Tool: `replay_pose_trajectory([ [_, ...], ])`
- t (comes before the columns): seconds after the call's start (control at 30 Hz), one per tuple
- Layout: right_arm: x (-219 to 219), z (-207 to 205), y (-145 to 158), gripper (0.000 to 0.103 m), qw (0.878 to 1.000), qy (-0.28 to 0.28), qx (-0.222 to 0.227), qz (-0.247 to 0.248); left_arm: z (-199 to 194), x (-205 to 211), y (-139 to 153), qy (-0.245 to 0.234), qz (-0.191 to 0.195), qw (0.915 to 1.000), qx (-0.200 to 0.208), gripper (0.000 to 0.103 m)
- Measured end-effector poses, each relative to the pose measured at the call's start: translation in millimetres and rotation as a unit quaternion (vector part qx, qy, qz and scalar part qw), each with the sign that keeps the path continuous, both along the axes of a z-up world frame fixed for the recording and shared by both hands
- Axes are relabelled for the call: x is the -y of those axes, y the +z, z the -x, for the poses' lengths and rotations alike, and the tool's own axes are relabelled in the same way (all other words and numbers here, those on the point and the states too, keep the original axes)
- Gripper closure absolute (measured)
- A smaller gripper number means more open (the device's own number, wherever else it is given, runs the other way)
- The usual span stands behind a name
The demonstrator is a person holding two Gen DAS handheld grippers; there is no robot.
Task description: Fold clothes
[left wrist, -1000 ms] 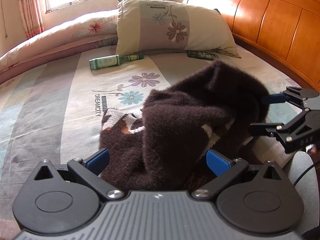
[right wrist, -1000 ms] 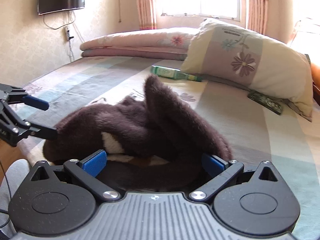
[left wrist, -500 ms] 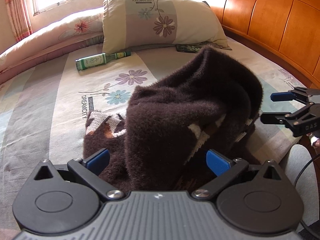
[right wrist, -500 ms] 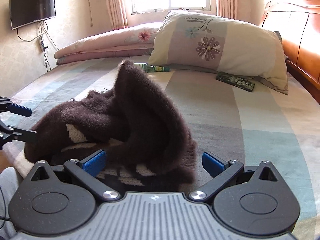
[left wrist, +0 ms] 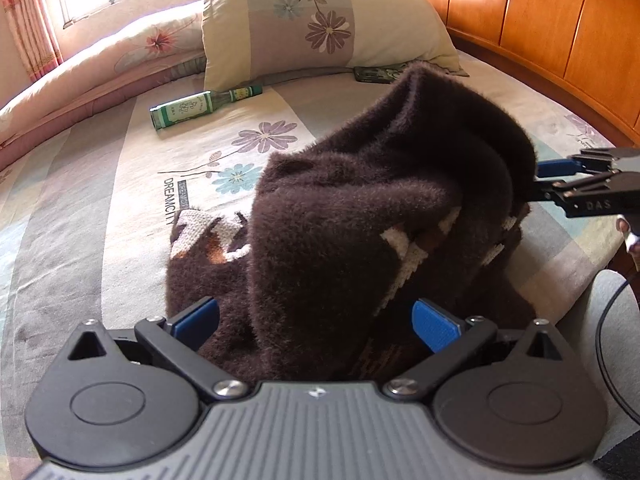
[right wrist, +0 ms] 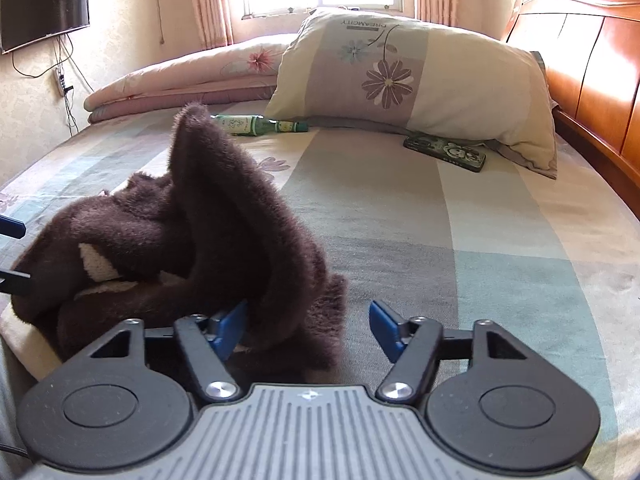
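On the near part of the bed (right wrist: 500, 240), a fluffy dark brown garment (left wrist: 372, 216) lies in a bunched heap, with white and orange patches showing in its folds. One part of it stands up in a tall peak, the rest sags on the striped sheet.

The left gripper (left wrist: 316, 318) is at the near edge of the heap. Its blue pads are wide apart, and the fabric fills the space between them, so it is released and not squeezing the cloth. The right gripper (right wrist: 306, 330) is also spread; its left pad touches the fur and its right pad is over the bare sheet, with a fold of the garment lying between. In the left wrist view, the right gripper comes in from the right side, with its tips at the right edge of the heap.

Far on the bed, a green glass bottle (left wrist: 200, 106) lies on its side, just beside a flower-printed pillow (right wrist: 408, 76). A dark flat case (right wrist: 444, 152) lies near the pillow. A folded quilt (right wrist: 180, 76) is at the far left, and a wooden headboard (left wrist: 560, 28) stands at the right.
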State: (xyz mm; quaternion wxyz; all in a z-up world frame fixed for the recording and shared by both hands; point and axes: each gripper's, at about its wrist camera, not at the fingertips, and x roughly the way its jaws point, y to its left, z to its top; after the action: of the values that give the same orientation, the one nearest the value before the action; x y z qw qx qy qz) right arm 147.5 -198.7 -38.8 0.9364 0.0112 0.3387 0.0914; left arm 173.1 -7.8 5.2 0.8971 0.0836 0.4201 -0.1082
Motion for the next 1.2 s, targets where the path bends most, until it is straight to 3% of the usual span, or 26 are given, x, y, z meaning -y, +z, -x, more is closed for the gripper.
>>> replay_pose_trajectory([
  [0.07,-0.9,-6.4,-0.5,0.034,1.000,0.008,0.000,-0.008,-1.9,2.7,-0.6,-0.002,-0.001,1.0000,-0.001,0.001],
  [0.13,-3.6,-12.6,-1.3,0.043,1.000,0.021,-0.002,-0.014,-3.8,5.4,-1.2,-0.004,-0.002,1.0000,-0.003,0.001],
  [0.2,-6.1,-18.2,-2.7,0.058,0.999,0.035,-0.008,-0.020,-5.7,8.0,-1.7,-0.005,-0.003,1.0000,-0.004,0.001],
  [0.3,-5.9,-20.7,-2.6,0.070,0.999,0.035,-0.008,-0.014,-7.3,7.0,-3.7,-0.005,0.002,1.0000,-0.003,0.001],
  [0.4,-3.1,-18.7,-0.9,0.071,0.999,0.037,-0.007,-0.012,-9.0,5.9,-5.7,-0.004,0.007,1.0000,-0.001,0.002],
  [0.53,-3.9,-15.0,-0.7,0.070,0.999,0.038,-0.008,-0.008,-13.5,-6.4,-12.4,-0.002,0.033,0.9993,-0.018,0.010],
  [0.63,-5.6,-11.7,1.0,0.066,0.999,0.036,-0.007,-0.005,-11.8,-9.0,-14.4,-0.010,0.030,0.9993,-0.022,0.010],
  [0.73,-6.8,-11.2,3.8,0.049,0.999,0.037,-0.004,-0.004,-8.6,-6.8,-12.1,-0.025,0.025,0.9992,-0.017,0.010],
  [0.77,-7.4,-12.5,3.8,0.044,0.999,0.036,-0.004,-0.002,-9.5,-5.4,-12.5,-0.029,0.022,0.9992,-0.016,0.010],
  [0.93,-10.5,-18.4,1.2,0.044,0.999,0.028,-0.014,0.015,-17.5,-7.7,-23.3,-0.020,-0.025,0.9992,-0.025,0.010],
  [1.07,-8.5,-18.2,-5.0,0.034,0.999,0.028,-0.023,0.016,-12.3,-27.0,-25.6,-0.017,-0.030,0.9987,-0.037,0.009],
  [1.2,-9.1,-25.1,-11.1,0.033,0.999,0.024,-0.033,0.012,-16.4,-21.6,-30.4,-0.020,-0.055,0.9976,-0.038,0.007],
])
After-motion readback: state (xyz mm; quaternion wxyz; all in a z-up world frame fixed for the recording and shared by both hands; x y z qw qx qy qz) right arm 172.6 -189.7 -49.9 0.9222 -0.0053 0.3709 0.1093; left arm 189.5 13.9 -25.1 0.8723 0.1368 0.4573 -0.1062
